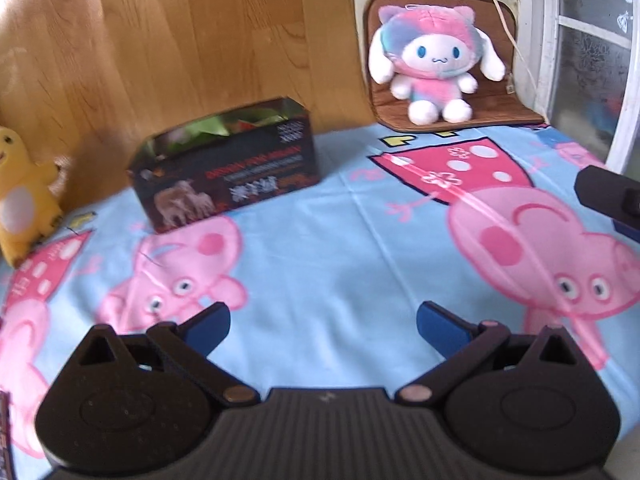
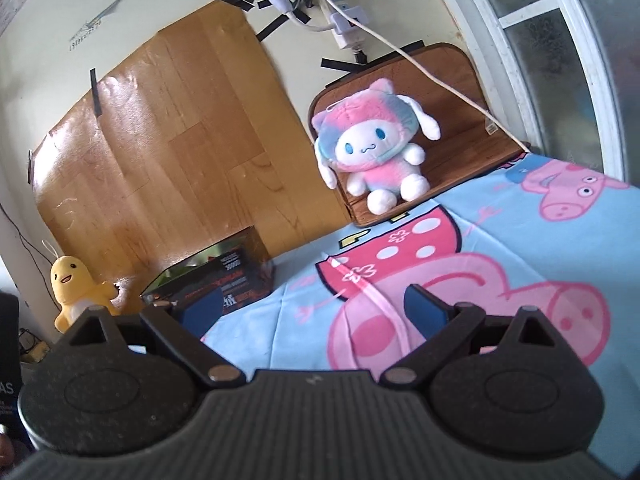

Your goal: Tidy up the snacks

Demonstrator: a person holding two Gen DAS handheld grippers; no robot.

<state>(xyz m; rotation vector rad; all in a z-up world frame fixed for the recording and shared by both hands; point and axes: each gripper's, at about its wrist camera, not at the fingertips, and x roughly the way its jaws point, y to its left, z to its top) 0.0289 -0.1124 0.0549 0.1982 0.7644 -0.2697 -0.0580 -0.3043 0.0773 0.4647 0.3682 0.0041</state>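
A dark open-topped snack box (image 1: 224,164) stands on the blue cartoon-pig cloth (image 1: 328,240), far left of centre, with green and red packets showing inside. It also shows in the right wrist view (image 2: 216,280), partly behind my left finger. My left gripper (image 1: 323,326) is open and empty, hovering over the cloth well short of the box. My right gripper (image 2: 314,312) is open and empty, above the cloth to the right of the box. A dark piece of the right gripper (image 1: 612,200) shows at the right edge of the left wrist view.
A pink-and-white plush (image 1: 428,60) sits on a brown mat (image 1: 496,100) at the back right. A yellow plush (image 1: 20,200) stands at the left by the wood-grain panel (image 1: 180,40). A window frame (image 2: 540,60) lies to the right. A power strip and cable (image 2: 344,20) hang on the wall.
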